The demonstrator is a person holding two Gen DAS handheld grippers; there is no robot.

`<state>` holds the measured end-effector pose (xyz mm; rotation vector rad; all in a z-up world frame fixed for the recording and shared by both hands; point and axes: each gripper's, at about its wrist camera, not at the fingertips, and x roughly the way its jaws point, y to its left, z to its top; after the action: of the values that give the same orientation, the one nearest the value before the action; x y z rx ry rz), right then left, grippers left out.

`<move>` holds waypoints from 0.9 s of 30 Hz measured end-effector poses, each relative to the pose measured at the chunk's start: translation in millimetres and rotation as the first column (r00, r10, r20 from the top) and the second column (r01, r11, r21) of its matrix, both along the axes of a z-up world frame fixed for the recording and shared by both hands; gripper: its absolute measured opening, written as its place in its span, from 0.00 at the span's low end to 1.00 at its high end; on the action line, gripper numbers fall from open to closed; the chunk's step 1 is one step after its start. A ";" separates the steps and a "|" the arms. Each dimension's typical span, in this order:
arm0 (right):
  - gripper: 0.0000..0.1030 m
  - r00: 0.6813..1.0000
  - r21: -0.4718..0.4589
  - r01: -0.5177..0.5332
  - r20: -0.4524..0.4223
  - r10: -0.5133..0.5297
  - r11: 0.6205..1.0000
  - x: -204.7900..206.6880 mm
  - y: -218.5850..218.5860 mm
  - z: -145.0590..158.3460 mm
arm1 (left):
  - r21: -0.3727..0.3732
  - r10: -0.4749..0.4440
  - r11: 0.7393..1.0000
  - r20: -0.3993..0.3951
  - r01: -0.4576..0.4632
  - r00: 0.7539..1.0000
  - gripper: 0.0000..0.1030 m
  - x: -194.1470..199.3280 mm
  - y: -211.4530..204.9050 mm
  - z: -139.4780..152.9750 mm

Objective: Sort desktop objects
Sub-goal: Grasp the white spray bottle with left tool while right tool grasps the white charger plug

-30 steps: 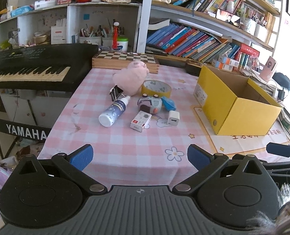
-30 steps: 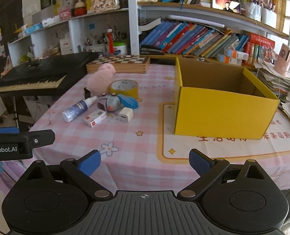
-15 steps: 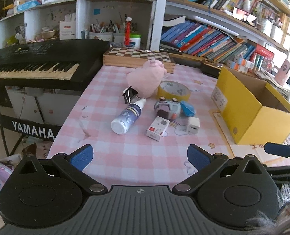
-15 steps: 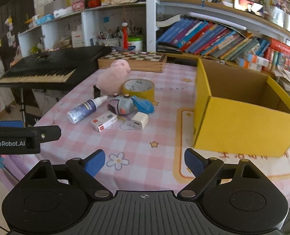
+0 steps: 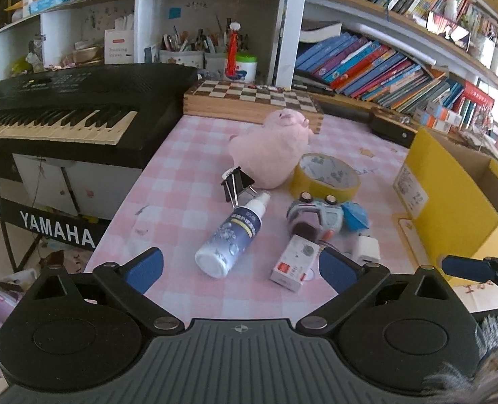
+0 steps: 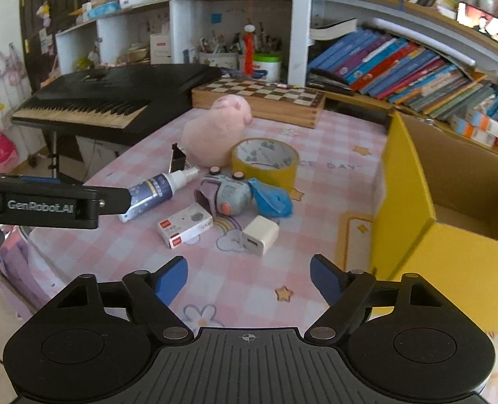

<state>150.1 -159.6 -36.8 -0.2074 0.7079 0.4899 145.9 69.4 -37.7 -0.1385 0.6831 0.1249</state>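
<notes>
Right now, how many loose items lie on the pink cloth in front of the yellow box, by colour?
Pink: 1, plush
Yellow: 1, tape roll
Black: 1, binder clip
White: 3, spray bottle, small carton, charger
Grey: 1, toy car
Blue: 1, blue item, kind unclear
Total: 8

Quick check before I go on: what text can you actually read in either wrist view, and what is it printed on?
"YAMAHA": keyboard stand panel.
"GenRobot.AI": side of the left gripper, seen from the right wrist.
"CE DAY": tablecloth, the start hidden behind the tape roll.
Too small or blurred: spray bottle label, small white box, sticker on the yellow box, book spines, shelf cartons.
</notes>
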 end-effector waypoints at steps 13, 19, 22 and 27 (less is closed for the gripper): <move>0.66 0.997 -0.025 -0.011 -0.081 0.009 1.000 57.6 15.6 -31.6 | 0.029 -0.035 0.999 -0.124 0.039 0.992 0.63 67.9 6.2 -35.5; 0.64 0.993 -0.016 -0.001 -0.121 -0.001 1.000 74.9 15.0 -41.5 | 0.026 -0.055 0.998 -0.162 0.060 0.985 0.54 84.1 10.4 -45.8; 0.61 0.992 -0.013 -0.001 -0.123 -0.001 1.000 80.1 15.3 -44.6 | 0.041 -0.078 0.996 -0.158 0.085 0.984 0.52 88.6 7.8 -46.2; 0.38 0.995 -0.003 -0.025 -0.097 0.024 1.000 82.8 17.5 -44.4 | 0.046 -0.112 0.992 -0.148 0.120 0.983 0.30 91.5 3.5 -44.8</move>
<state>232.9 -142.1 -81.2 -0.1978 0.8024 0.5244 237.3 72.9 -82.5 -0.0368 0.8303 0.0416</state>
